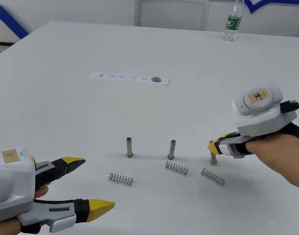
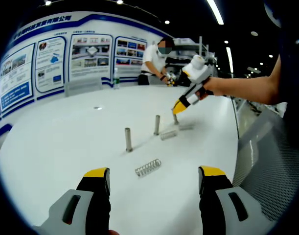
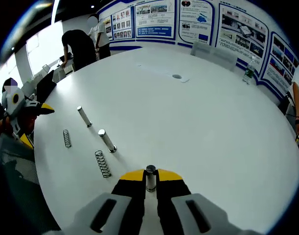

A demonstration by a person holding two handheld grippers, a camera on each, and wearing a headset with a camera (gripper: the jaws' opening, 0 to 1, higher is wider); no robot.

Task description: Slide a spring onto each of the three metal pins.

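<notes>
Three upright metal pins stand in a row on the white table: left pin (image 1: pixel 129 148), middle pin (image 1: pixel 172 150), right pin (image 1: pixel 213 158). A spring lies flat in front of each: left spring (image 1: pixel 120 179), middle spring (image 1: pixel 176 168), right spring (image 1: pixel 213 176). My right gripper (image 1: pixel 214 146) is shut on the right pin (image 3: pixel 150 172), whose top shows between the yellow tips (image 3: pixel 149 179). My left gripper (image 1: pixel 90 186) is open near the table's front left, with nothing held. In its own view the left gripper (image 2: pixel 154 173) faces the left spring (image 2: pixel 148 167) and left pin (image 2: pixel 128 139).
A white power strip (image 1: pixel 129 78) lies beyond the pins at mid-table. A water bottle (image 1: pixel 232 20) stands at the far edge, next to a chair back (image 1: pixel 172 13). People stand past the table (image 3: pixel 83 46). Open tabletop surrounds the pins.
</notes>
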